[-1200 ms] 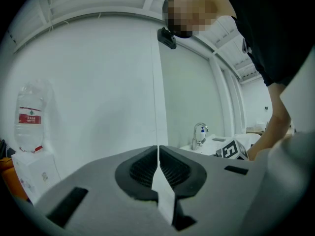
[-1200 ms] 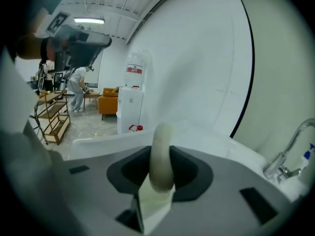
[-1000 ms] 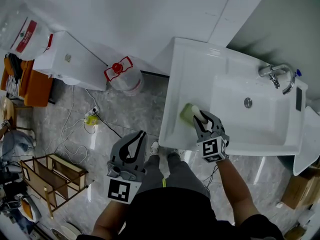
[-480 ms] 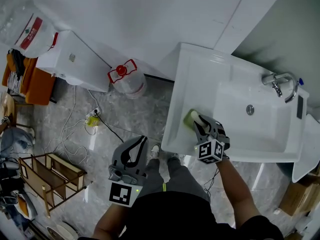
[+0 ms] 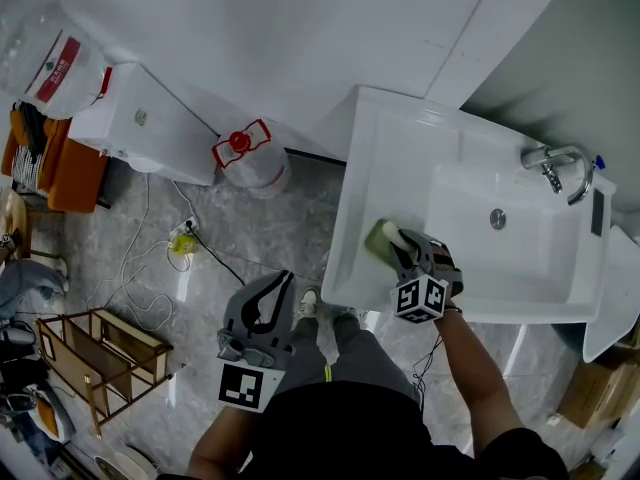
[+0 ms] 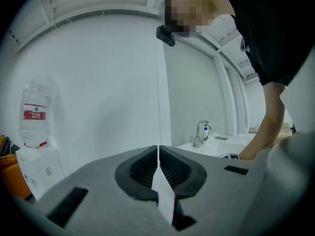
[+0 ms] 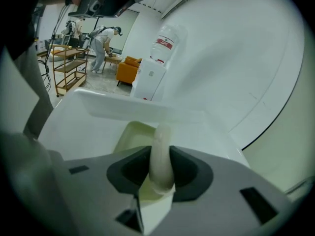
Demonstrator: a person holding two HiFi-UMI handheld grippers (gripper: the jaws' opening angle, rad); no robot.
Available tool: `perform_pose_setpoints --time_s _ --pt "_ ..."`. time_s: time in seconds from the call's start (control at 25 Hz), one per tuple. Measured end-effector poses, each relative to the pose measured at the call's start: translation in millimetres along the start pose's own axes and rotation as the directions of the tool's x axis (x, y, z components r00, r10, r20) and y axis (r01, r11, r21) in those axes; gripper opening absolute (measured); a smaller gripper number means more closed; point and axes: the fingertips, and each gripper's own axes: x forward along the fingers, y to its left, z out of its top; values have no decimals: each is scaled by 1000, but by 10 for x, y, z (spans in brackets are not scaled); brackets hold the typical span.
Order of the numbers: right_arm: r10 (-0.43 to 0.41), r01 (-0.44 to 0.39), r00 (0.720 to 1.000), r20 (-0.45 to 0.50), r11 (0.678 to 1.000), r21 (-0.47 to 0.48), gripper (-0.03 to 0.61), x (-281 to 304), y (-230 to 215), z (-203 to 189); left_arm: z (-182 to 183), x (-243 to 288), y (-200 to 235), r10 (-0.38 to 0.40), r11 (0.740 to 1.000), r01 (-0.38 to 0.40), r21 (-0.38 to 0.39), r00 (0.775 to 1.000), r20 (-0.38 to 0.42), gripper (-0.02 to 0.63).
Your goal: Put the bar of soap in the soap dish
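In the head view the right gripper [image 5: 403, 251] holds the pale bar of soap [image 5: 392, 233] over the green soap dish [image 5: 374, 242], which sits on the left ledge of the sink [image 5: 350, 168], near its front edge. The left gripper [image 5: 272, 303] hangs clear of the sink. The left gripper view shows its jaws pressed together on nothing. The right gripper view shows the jaws clamped on the soap, which stands on edge at the dish. Lower the soap into the hollow, tip it flatter and release gently so it doesn't skid out.
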Motion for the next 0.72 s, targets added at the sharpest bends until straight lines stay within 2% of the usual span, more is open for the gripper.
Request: perform_pose_setpoints --time_s 0.32,0.72 --pt "5 -9 998 -63 999 -54 123 81 88 -98 17 20 32 6 1000 -6 -6 1000 11 29" --pt "-22 14 997 -69 993 -117 123 203 46 -31 -29 -8 72 7 1000 -7 -15 1000 4 29"
